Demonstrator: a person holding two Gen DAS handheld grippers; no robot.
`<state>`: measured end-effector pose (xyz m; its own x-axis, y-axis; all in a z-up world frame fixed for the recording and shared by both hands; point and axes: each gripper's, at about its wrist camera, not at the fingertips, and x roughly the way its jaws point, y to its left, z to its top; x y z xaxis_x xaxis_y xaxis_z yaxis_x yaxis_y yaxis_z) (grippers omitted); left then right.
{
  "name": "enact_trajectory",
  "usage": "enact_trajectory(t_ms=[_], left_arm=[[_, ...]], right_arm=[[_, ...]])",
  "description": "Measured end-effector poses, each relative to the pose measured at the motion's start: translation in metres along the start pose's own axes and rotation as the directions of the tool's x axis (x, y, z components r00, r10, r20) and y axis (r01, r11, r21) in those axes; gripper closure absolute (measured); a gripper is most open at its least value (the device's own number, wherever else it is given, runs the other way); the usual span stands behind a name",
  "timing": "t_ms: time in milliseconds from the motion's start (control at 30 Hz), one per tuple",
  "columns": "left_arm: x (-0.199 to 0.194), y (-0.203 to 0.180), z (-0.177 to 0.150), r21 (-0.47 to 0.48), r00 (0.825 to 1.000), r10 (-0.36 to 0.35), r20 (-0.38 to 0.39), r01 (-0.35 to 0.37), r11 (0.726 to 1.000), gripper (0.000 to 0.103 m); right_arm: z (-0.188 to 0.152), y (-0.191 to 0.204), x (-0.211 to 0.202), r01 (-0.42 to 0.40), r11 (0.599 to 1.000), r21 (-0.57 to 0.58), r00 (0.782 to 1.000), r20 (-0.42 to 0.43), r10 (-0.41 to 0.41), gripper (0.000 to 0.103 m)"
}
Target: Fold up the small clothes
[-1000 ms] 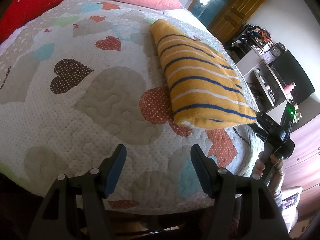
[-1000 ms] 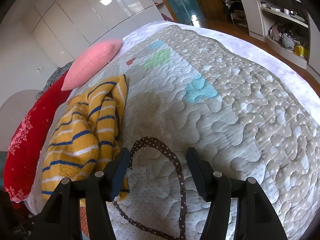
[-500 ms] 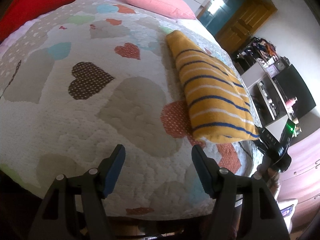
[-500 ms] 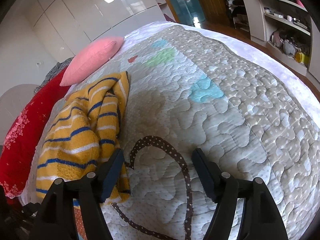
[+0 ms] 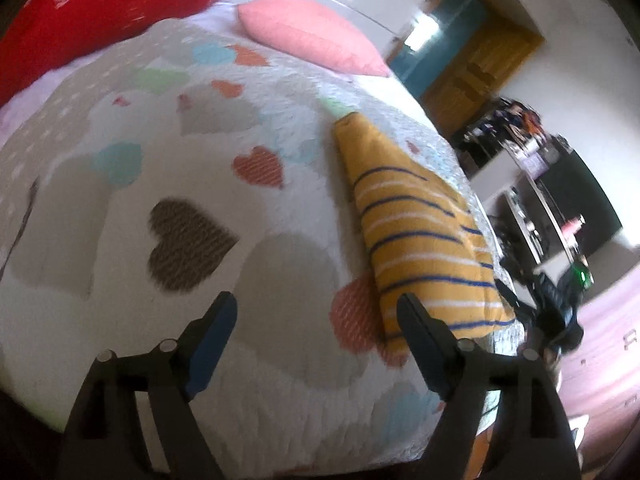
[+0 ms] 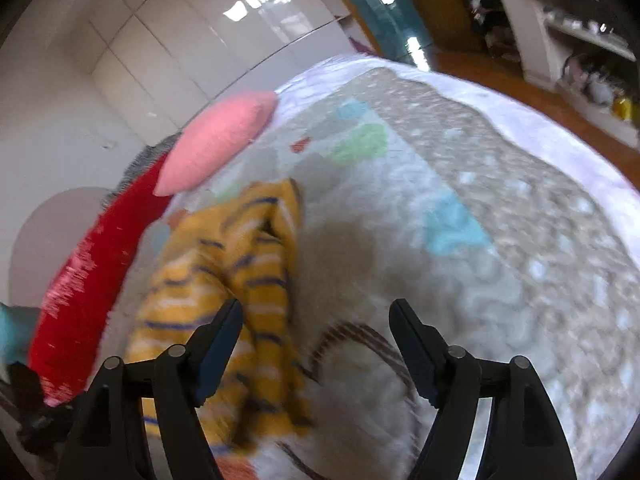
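Striped garment [image 5: 420, 240] lies folded on quilt [image 5: 120, 240]; both tongs empty.

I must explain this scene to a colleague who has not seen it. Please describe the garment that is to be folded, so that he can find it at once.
A quilt printed with coloured hearts covers the bed, with a pink pillow and a red pillow at its head. The garment lies on the quilt, below the pink pillow. It is the only yellow thing there, with thin blue and white stripes.
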<state>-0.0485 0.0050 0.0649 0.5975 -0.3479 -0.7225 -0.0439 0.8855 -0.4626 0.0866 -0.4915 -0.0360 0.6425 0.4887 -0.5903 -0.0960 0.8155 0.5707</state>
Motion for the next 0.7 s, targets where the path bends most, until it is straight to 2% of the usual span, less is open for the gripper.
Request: enact_trajectory(t_ms=[67,133,167,267,333,433,467,533,567,600,667,700], left_arm=[[0.016,-0.004,0.013,0.022,0.998,-0.053,-0.032,0.054,0.998,0.018],[0.033,-0.007,0.023,0.013,0.99,-0.118,-0.075,0.119,0.993,0.018],[0.045,-0.009,0.03,0.008,0.981,-0.17,-0.098,0.171,0.985,0.016],[0.079,-0.02,0.042,0.021,0.958,-0.241,-0.155,0.247,0.969,0.014],[0.103,-0.029,0.047,0.023,0.938,-0.282,-0.202,0.292,0.956,0.014],[0.139,-0.04,0.048,-0.01,0.891,-0.357,-0.279,0.369,0.929,0.014],[0.151,-0.043,0.049,-0.021,0.884,-0.364,-0.292,0.374,0.927,0.014],[0.154,-0.048,0.051,-0.023,0.891,-0.362,-0.274,0.37,0.929,0.015],[0.154,-0.051,0.054,-0.025,0.893,-0.36,-0.269,0.367,0.93,0.024],[0.151,-0.054,0.056,-0.012,0.901,-0.344,-0.266,0.354,0.935,0.029],[0.138,-0.057,0.059,0.012,0.909,-0.338,-0.244,0.351,0.936,0.042],[0.132,-0.057,0.063,0.016,0.911,-0.342,-0.232,0.355,0.935,0.044]], right_arm=[[0.013,0.005,0.017,-0.055,0.998,0.008,0.998,-0.03,0.056,0.02],[0.024,0.01,0.037,-0.052,0.999,-0.005,0.997,-0.057,0.051,0.02],[0.029,0.011,0.049,-0.047,0.999,-0.014,0.996,-0.076,0.046,0.02],[0.038,0.009,0.079,-0.074,0.997,-0.002,0.988,-0.138,0.073,0.02],[0.041,0.007,0.097,-0.094,0.996,-0.003,0.981,-0.173,0.092,0.019],[0.043,0.007,0.106,-0.119,0.993,-0.003,0.977,-0.179,0.116,0.016],[0.044,0.008,0.108,-0.127,0.992,-0.002,0.975,-0.184,0.125,0.016],[0.043,0.01,0.115,-0.178,0.984,0.016,0.961,-0.212,0.178,0.025],[0.042,0.011,0.119,-0.215,0.975,0.046,0.949,-0.226,0.22,0.038],[0.04,0.011,0.121,-0.249,0.965,0.078,0.939,-0.226,0.261,0.051],[0.041,0.017,0.12,-0.266,0.96,0.09,0.937,-0.21,0.279,0.058],[0.041,0.024,0.119,-0.274,0.959,0.076,0.938,-0.2,0.284,0.06]])
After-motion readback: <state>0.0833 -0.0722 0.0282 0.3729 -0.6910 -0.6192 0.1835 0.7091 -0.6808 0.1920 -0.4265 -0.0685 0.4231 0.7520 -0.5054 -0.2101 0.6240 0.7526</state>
